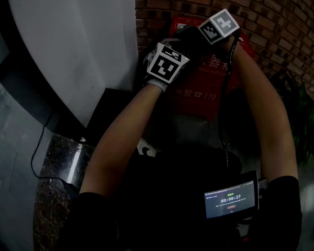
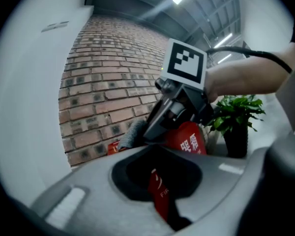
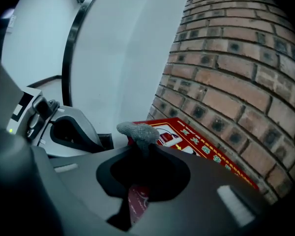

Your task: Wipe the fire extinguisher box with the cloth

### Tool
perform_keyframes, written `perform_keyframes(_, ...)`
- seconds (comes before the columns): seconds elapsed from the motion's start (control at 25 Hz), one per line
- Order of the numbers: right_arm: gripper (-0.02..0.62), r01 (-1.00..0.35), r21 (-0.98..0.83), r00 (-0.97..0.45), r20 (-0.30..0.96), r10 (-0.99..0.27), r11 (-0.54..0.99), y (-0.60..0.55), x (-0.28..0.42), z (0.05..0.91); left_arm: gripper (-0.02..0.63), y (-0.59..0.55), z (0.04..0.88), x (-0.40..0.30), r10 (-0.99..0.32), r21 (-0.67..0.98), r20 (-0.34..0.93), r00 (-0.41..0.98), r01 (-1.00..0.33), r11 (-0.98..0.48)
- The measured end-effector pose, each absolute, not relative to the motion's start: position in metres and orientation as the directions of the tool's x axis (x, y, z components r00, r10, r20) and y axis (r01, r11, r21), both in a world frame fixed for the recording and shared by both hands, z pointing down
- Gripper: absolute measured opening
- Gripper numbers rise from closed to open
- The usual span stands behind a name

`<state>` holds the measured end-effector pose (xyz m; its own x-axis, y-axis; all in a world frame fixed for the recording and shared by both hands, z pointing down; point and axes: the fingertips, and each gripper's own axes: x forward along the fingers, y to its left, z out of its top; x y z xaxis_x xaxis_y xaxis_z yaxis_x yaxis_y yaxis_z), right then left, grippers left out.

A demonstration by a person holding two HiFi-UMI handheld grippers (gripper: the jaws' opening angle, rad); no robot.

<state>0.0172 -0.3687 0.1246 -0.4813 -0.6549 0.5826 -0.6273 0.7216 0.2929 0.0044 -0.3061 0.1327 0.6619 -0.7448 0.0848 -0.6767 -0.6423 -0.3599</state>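
Holding: your right gripper (image 3: 137, 151) has its fingers pinching the grey cloth (image 3: 137, 131), with only a small tuft past the tips.
Left gripper (image 2: 155, 161): fingers pressed together, empty, just beside the right one.
Box: the red fire extinguisher box (image 3: 206, 146) stands against the brick wall (image 3: 236, 77), close under the cloth; I cannot tell whether they touch.
Risk: with so little cloth out, you may scrape bare fingers on the box, and the crowded grippers could knock together mid-stroke.
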Motion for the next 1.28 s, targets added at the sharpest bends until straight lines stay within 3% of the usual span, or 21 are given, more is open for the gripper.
perform_keyframes(0.56,0.028,-0.745,0.211,-0.456,0.532,-0.714,0.633,-0.339,0.171,0.120,0.002,-0.287,0.130,0.111,-0.675,-0.248,0.068,0.734,-0.643,-0.724)
perform_keyframes(1.08,0.028,-0.847,0.172,-0.378,0.469,-0.798,0.503,-0.319,0.276,0.118,0.002,-0.275,0.135,0.149,-0.646,-0.172,0.044,0.762,-0.632,-0.756)
perform_keyframes(1.28,0.028,-0.848,0.203,-0.432,0.269,-0.861,0.490,-0.306,0.269,0.096,0.002,-0.269,0.130,0.139,-0.624,-0.062,-0.014,0.781,-0.623,-0.779)
